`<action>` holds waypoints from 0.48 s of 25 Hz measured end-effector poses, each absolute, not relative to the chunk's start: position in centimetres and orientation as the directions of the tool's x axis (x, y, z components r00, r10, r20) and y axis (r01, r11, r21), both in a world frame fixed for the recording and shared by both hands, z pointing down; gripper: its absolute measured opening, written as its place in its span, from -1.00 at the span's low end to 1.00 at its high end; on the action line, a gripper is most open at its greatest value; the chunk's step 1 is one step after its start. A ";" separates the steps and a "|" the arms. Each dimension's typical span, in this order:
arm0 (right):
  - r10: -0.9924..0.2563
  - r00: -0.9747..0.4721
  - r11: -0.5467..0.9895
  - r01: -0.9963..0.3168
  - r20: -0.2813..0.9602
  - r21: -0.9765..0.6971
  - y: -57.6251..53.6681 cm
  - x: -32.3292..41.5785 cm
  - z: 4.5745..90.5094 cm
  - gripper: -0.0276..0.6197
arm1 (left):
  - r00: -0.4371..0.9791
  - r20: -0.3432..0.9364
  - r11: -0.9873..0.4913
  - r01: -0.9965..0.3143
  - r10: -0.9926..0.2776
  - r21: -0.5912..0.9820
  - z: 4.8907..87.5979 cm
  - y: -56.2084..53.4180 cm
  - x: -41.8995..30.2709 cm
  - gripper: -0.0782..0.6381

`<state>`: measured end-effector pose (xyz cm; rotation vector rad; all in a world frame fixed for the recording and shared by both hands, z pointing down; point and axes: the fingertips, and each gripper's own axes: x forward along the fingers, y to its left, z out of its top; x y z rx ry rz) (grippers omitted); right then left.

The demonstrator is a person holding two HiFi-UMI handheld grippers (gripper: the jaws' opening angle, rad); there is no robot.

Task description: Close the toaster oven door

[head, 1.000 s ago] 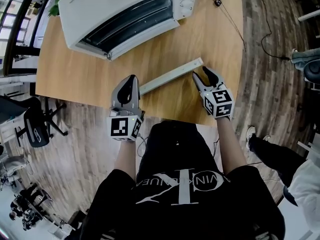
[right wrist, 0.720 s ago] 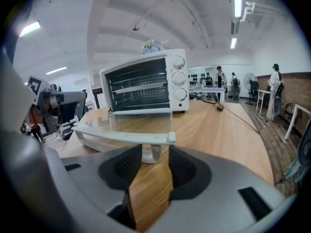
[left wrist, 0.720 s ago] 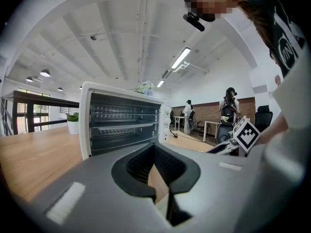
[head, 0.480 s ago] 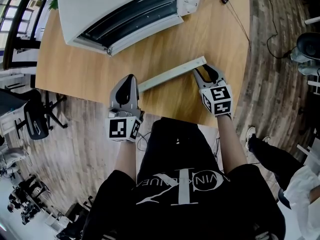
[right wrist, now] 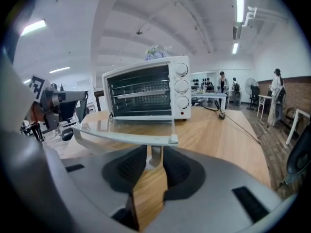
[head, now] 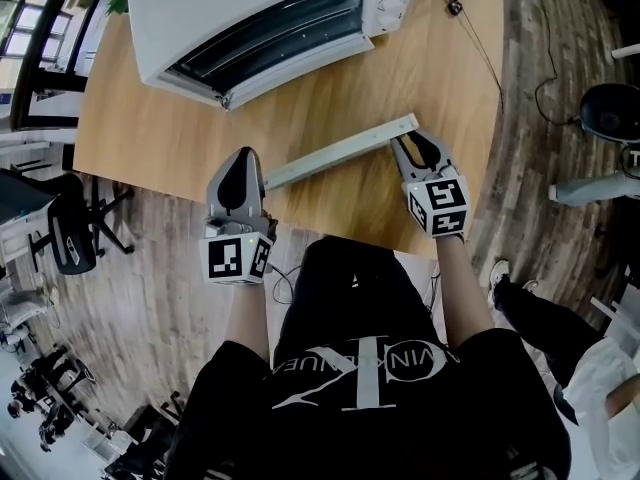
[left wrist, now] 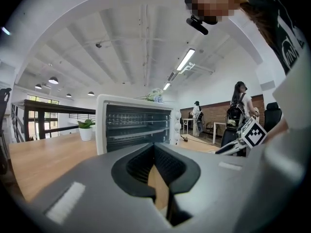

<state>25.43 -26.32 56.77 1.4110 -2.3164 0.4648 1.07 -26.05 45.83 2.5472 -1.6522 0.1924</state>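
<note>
Smooth pale wood table (head: 150, 138); glossy white metal toaster oven (head: 200, 8); clear glass door (right wrist: 131, 126) with white frame.

Person in black short-sleeved T-shirt (head: 365, 388); large white logo print across chest; left gripper (head: 243, 155) and right gripper (head: 415, 141) both smooth grey shells; black ribbed pads line the jaws; white cube with black square markers on each, left cube (head: 236, 258), right cube (head: 438, 206)
</note>
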 end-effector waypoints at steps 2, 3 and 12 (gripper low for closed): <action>-0.775 -0.413 0.435 -0.898 0.478 -0.070 -26.5 25.5 56.2 -0.58 | 0.400 0.150 -0.403 -0.915 -0.904 0.014 45.3 -26.1 0.8 -0.75; -0.779 -0.411 0.435 -0.898 0.474 -0.065 -26.5 25.4 55.8 -0.59 | 0.400 0.144 -0.403 -0.915 -0.905 0.014 45.1 -26.2 0.8 -0.75; -0.807 -0.402 0.437 -0.899 0.432 -0.018 -27.4 25.2 52.7 -0.61 | 0.406 0.102 -0.407 -0.913 -0.908 0.009 43.1 -26.4 0.5 -0.75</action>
